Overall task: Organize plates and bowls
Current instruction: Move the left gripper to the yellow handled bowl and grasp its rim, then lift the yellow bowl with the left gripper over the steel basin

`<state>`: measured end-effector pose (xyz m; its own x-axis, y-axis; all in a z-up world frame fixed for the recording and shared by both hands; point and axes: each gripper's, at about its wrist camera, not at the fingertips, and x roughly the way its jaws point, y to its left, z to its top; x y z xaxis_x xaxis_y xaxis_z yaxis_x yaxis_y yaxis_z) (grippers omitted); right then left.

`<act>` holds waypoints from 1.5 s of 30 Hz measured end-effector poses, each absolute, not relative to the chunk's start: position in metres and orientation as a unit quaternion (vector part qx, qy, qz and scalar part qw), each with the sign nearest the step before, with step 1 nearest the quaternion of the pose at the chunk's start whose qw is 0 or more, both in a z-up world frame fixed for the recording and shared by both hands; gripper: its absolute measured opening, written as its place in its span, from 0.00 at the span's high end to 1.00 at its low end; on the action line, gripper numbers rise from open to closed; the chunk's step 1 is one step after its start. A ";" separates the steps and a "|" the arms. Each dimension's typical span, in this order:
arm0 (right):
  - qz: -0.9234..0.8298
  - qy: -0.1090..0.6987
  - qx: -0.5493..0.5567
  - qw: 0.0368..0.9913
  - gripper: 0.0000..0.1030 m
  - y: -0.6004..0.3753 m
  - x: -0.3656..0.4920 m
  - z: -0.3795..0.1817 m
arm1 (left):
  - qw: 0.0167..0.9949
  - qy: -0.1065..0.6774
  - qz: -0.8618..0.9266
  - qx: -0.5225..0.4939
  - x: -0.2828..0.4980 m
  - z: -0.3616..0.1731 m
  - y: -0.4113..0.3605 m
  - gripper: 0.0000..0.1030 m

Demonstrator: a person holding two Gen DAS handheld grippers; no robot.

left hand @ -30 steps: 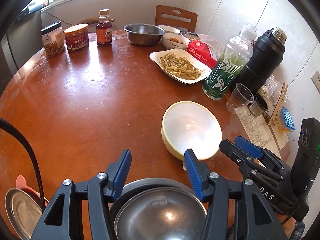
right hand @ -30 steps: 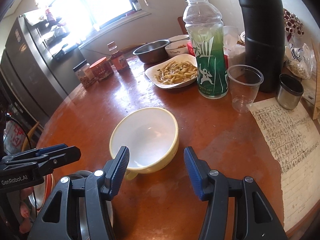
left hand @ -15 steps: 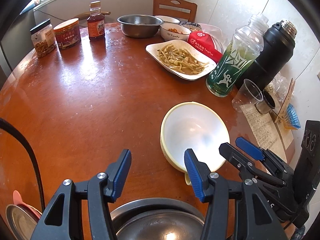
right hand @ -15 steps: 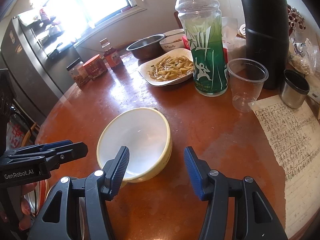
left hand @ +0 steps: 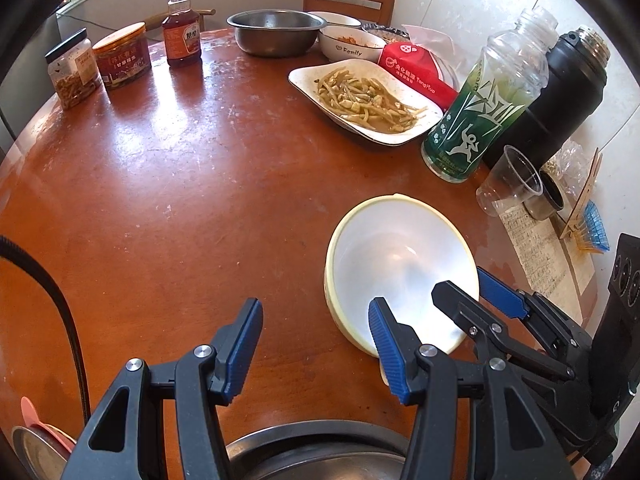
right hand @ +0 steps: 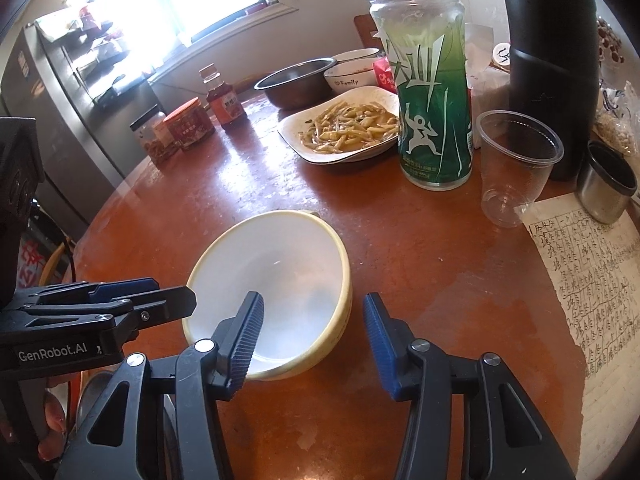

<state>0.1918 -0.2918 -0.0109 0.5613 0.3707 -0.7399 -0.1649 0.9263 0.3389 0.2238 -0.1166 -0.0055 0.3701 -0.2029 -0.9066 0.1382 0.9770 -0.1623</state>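
A cream bowl (left hand: 400,256) with a white inside stands empty on the round brown table (left hand: 160,200). My right gripper (right hand: 312,320) straddles the bowl's (right hand: 280,272) near right wall, one finger over the inside and the other outside, a gap away. Its jaws are closing and the pads do not press on the wall. In the left wrist view the right gripper (left hand: 460,284) reaches over the bowl's near right rim. My left gripper (left hand: 316,344) is open over bare table just left of the bowl, holding nothing. Stacked steel bowls (left hand: 316,452) lie under it at the near edge.
At the far right stand a white plate of food (left hand: 360,100), a green bottle (left hand: 480,120), a black flask (left hand: 560,92), a clear cup (right hand: 516,164) and a steel cup (right hand: 608,184). A handwritten sheet (right hand: 600,280) lies right. Jars (left hand: 120,56), a steel bowl (left hand: 276,32) stand far.
Both grippers have moved forward and down toward the cream bowl. The steel bowls have slid to the bottom of the left view. The right jaws have narrowed around the bowl's wall.
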 end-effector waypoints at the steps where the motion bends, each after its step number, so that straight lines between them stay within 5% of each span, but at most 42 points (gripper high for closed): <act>1: 0.152 0.444 0.118 0.875 0.55 -0.292 0.193 -0.012 | 0.826 0.553 -0.104 -0.029 0.225 -0.007 -0.117 0.47; 11: 0.145 0.447 0.120 0.874 0.69 -0.293 0.198 -0.017 | 0.812 0.572 -0.109 -0.031 0.231 -0.021 -0.124 0.47; 15: 0.145 0.448 0.120 0.874 0.70 -0.292 0.198 -0.017 | 0.803 0.582 -0.119 -0.035 0.232 -0.029 -0.129 0.47; 19: 0.149 0.447 0.118 0.874 0.71 -0.290 0.197 -0.015 | 0.800 0.582 -0.140 -0.045 0.231 -0.031 -0.135 0.63; 45: 0.183 0.382 0.089 0.902 0.73 -0.256 0.167 0.040 | 0.855 0.498 -0.134 -0.059 0.178 0.040 -0.093 0.64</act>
<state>0.1665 -0.2561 0.0398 0.6416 0.3969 -0.6563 -0.2617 0.9176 0.2991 0.1776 -0.0932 0.0402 0.4681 -0.2889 -0.8351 0.1707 0.9568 -0.2353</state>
